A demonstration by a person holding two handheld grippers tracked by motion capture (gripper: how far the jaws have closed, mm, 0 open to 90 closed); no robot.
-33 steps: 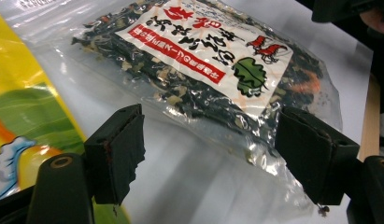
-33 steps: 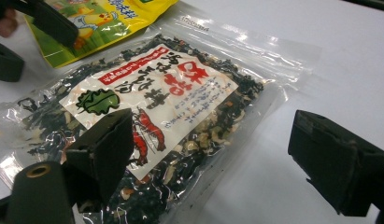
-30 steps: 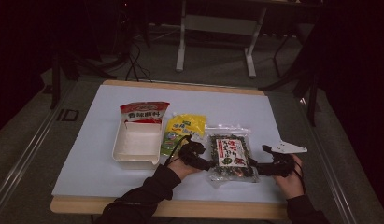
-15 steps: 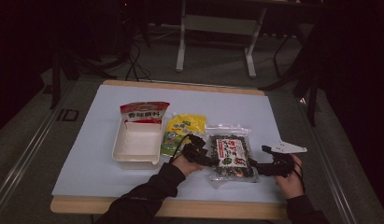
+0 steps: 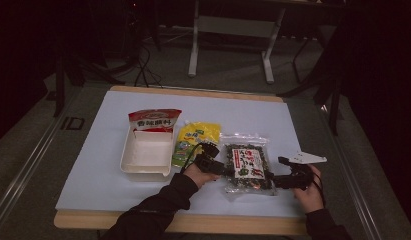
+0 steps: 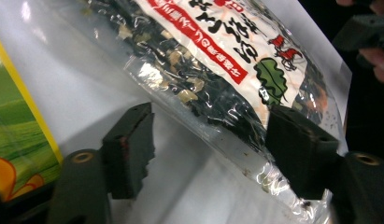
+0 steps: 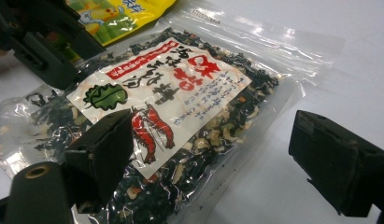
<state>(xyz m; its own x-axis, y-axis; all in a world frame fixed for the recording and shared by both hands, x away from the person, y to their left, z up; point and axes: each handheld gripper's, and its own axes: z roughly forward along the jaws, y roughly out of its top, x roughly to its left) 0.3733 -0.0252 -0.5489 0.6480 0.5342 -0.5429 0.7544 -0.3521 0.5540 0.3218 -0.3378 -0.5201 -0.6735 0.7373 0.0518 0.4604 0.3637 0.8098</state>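
Left gripper (image 6: 208,154) has its jaws wide apart, straddling the near-left edge of the clear seaweed bag (image 5: 247,165), nothing pinched; right gripper (image 7: 208,163) is spread open too, one jaw over the bag's label and the other over bare tabletop (image 5: 93,175); the bag lies flat near the front edge of the tabletop, right of centre; just left of it is a yellow pouch (image 5: 194,141), then a white tray (image 5: 147,154) with a red-topped packet (image 5: 154,120) at its far end.
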